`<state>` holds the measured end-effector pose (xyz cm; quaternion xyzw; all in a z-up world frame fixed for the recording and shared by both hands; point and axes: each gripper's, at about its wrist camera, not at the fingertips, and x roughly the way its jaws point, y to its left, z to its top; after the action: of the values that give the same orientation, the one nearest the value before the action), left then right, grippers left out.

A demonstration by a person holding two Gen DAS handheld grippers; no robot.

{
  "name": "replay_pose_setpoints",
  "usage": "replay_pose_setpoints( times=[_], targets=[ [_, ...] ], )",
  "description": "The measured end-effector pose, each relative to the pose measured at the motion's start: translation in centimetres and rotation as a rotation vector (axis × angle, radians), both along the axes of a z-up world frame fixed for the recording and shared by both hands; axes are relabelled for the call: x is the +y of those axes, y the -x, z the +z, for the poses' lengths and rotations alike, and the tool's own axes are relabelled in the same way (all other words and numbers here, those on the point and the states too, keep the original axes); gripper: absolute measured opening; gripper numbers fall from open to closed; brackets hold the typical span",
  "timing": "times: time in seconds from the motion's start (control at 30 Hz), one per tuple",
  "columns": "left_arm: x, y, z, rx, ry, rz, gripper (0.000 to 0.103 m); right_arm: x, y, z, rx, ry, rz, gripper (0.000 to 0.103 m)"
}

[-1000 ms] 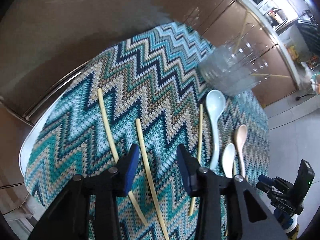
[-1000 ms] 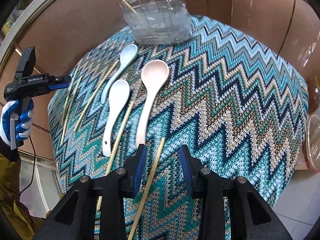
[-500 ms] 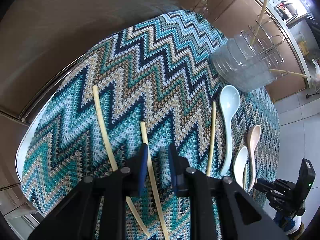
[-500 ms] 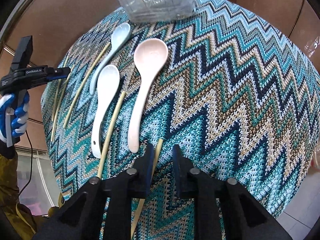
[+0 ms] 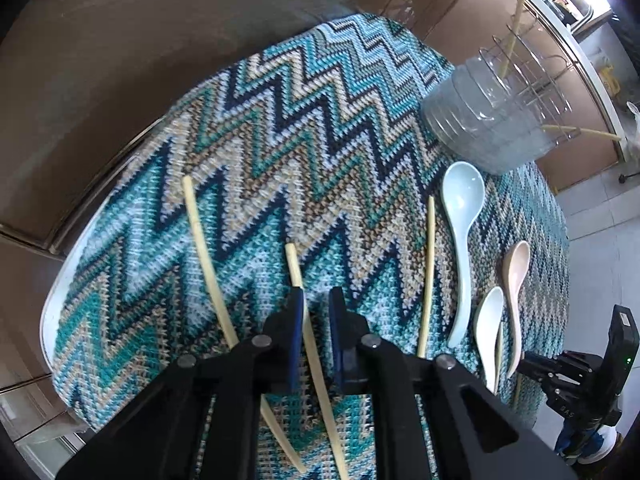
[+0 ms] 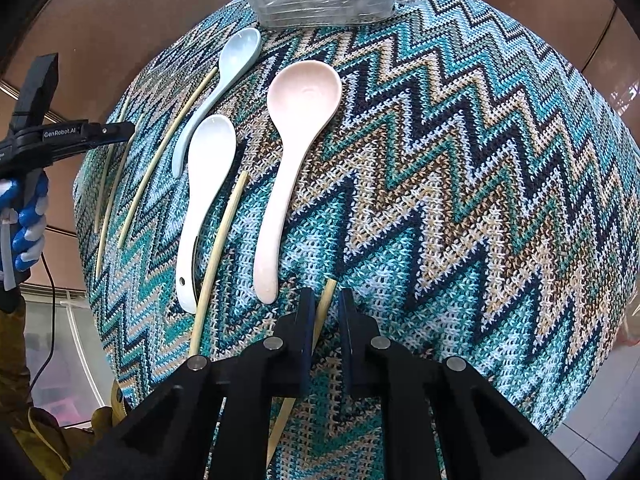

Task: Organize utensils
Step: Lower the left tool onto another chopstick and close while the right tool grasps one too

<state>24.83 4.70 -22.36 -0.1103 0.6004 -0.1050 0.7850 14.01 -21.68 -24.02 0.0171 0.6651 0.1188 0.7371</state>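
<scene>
Bamboo chopsticks lie on the worktop (image 5: 72, 292) short of the rack (image 5: 500, 120); each hand-held gripper, left (image 5: 316, 312) and right (image 6: 325, 312), straddles one (image 5: 298, 276) (image 6: 326, 294), jaws narrowed, not visibly clamped, presumably for lifting.

I saw a round table (image 5: 52, 312) with a white rim, covered by a teal zigzag knitted cloth (image 6: 460, 168). On the cloth lay pale bamboo chopsticks (image 5: 202, 248), three ceramic spoons (image 6: 296, 152), and what looked like a clear plastic rack (image 5: 492, 128).
</scene>
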Motion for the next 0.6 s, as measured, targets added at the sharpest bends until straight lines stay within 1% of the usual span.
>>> replay_pose_setpoints(
  times=[0.07,0.17,0.27,0.37,0.6],
  targets=[
    [0.5,-0.1,0.0,0.001,0.0,0.009,0.013,-0.7,0.0,0.1,-0.001,-0.007,-0.001,0.012],
    [1.1,-0.4,-0.2,0.006,-0.002,0.021,0.013,-0.3,-0.2,-0.1,-0.003,-0.014,-0.006,0.012],
    [1.0,-0.3,-0.5,0.015,-0.003,0.017,0.014,-0.1,-0.2,-0.1,-0.006,-0.013,-0.003,0.012],
    [1.0,-0.3,-0.9,0.033,0.007,0.025,0.016,-1.1,0.0,0.1,-0.002,-0.016,-0.002,0.012],
    [1.0,-1.0,-1.0,0.06,0.013,0.043,0.016,-0.9,-0.3,0.2,0.0,-0.024,-0.014,0.013]
  ],
)
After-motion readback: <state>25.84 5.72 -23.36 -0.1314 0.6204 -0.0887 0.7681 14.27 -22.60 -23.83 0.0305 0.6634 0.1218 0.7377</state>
